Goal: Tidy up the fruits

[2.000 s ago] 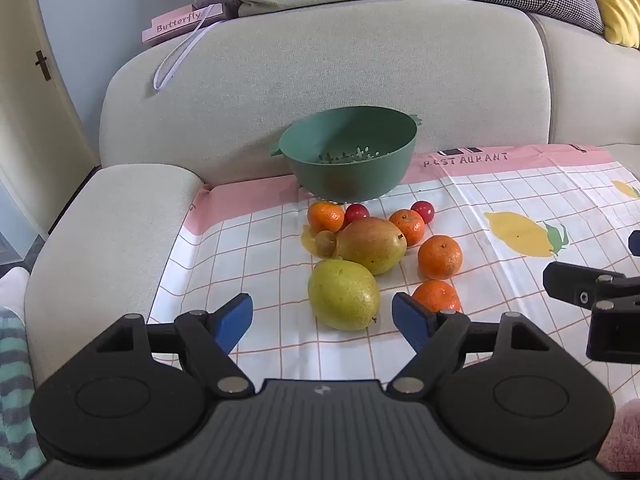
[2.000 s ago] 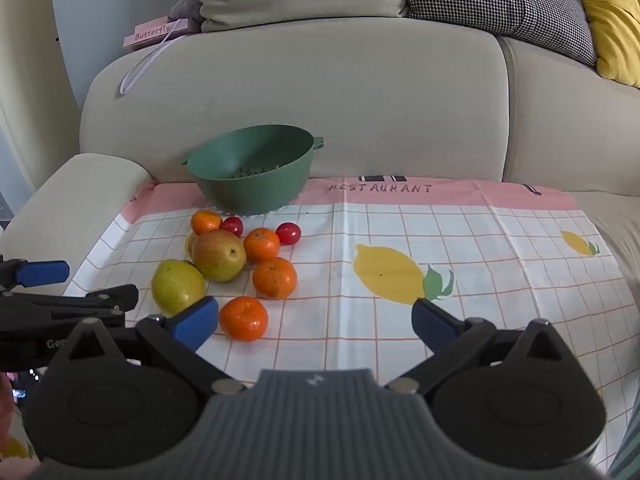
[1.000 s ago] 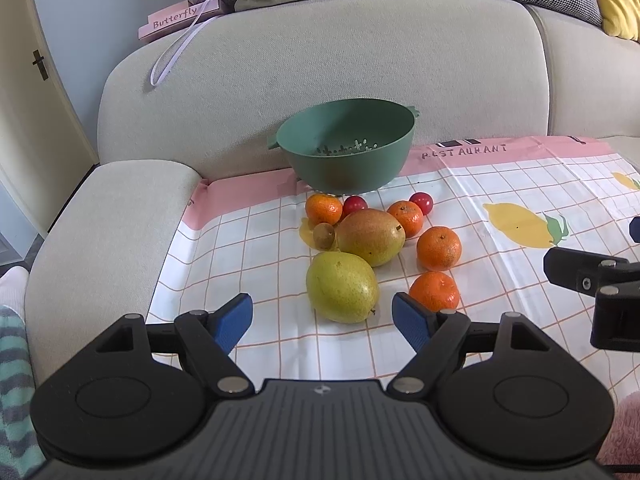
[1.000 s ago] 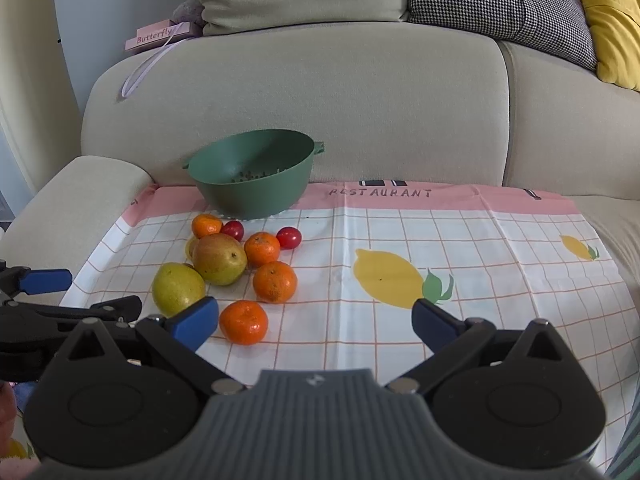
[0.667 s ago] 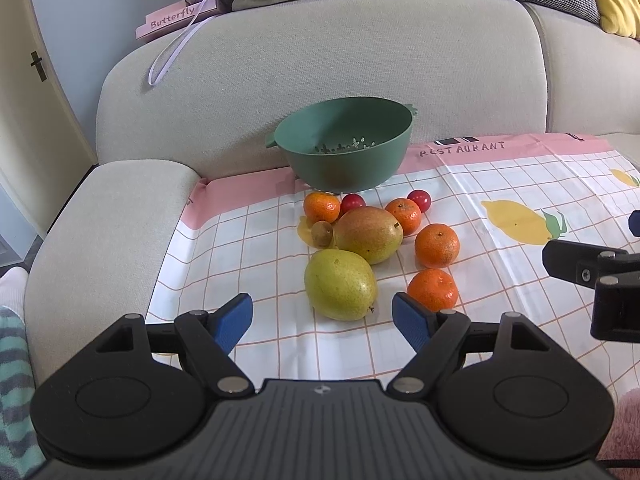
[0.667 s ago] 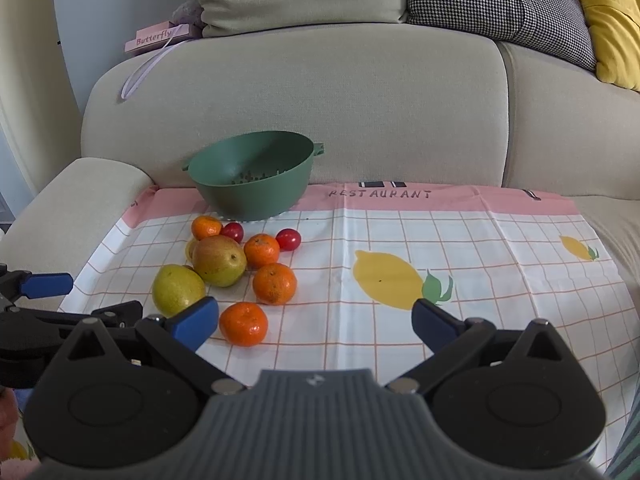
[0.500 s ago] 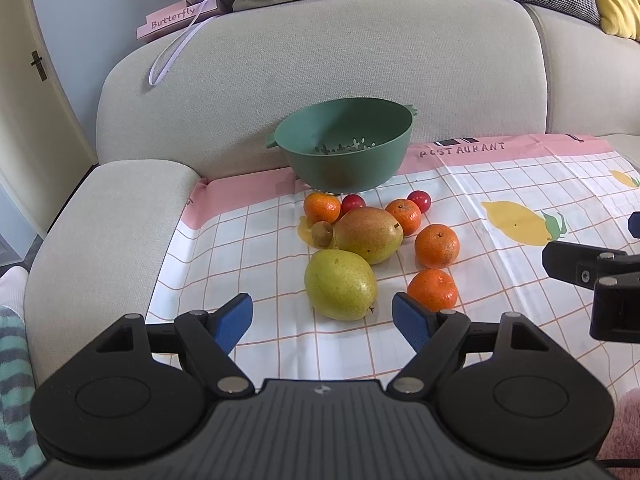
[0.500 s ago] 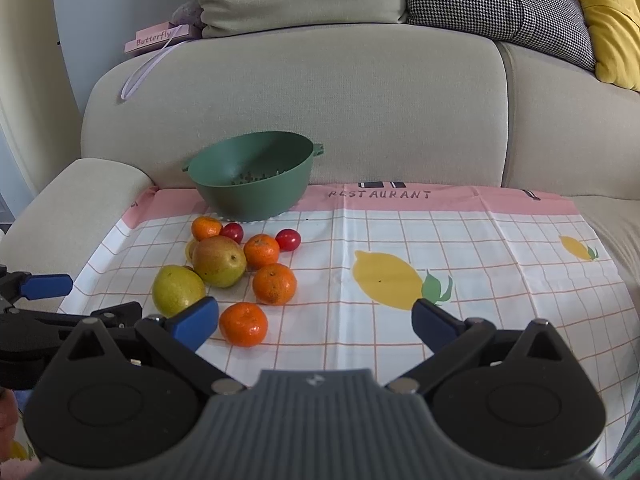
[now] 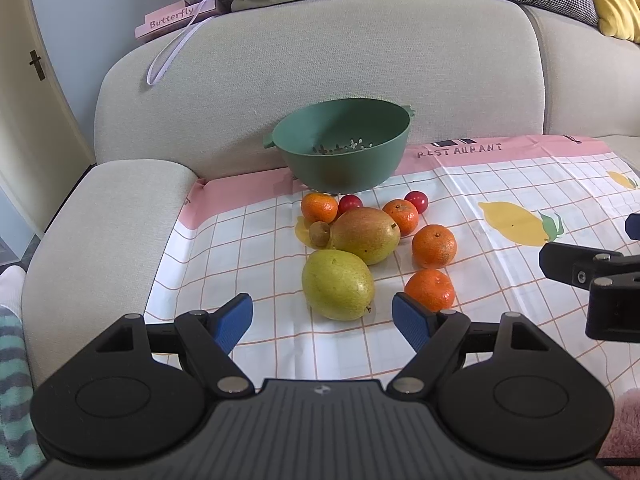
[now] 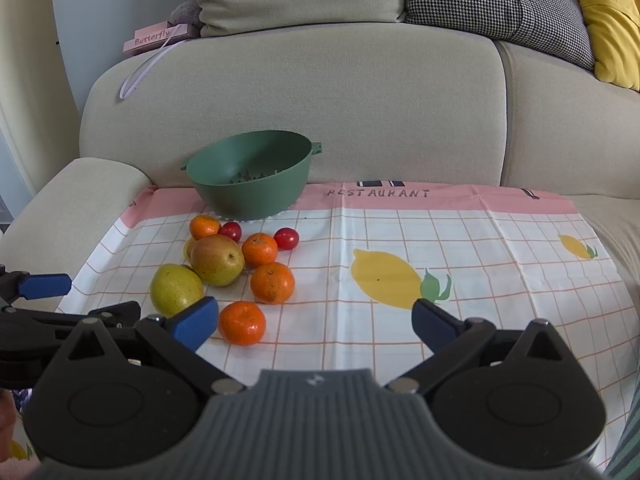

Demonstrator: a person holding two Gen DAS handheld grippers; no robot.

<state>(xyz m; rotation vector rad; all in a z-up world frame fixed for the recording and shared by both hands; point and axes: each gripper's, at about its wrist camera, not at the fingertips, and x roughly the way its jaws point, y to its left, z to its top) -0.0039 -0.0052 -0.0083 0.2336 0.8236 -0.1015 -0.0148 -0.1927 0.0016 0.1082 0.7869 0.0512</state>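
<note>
A green colander [image 9: 344,146] [image 10: 251,174] stands at the back of a checked cloth [image 9: 500,264] on the sofa seat. In front of it lie a green pear [image 9: 337,284] [image 10: 176,289], a reddish pear [image 9: 366,234] [image 10: 217,259], several tangerines [image 9: 434,246] [image 10: 242,322], two cherry tomatoes [image 9: 416,201] [image 10: 286,238] and a small brown fruit [image 9: 319,233]. My left gripper [image 9: 322,322] is open and empty, just short of the green pear. My right gripper [image 10: 314,322] is open and empty, near the front tangerine.
The sofa back [image 10: 320,100] rises behind the colander and the armrest [image 9: 100,232] is on the left. A pink "Butterfly" box [image 9: 176,20] and cushions [image 10: 500,4] sit on top of the back. The cloth's right side bears lemon prints [image 10: 386,278].
Both grippers have drifted slightly; the fruits sit a little lower and nearer in the left wrist view than two seconds ago. Both stay open. No fruit has moved.
</note>
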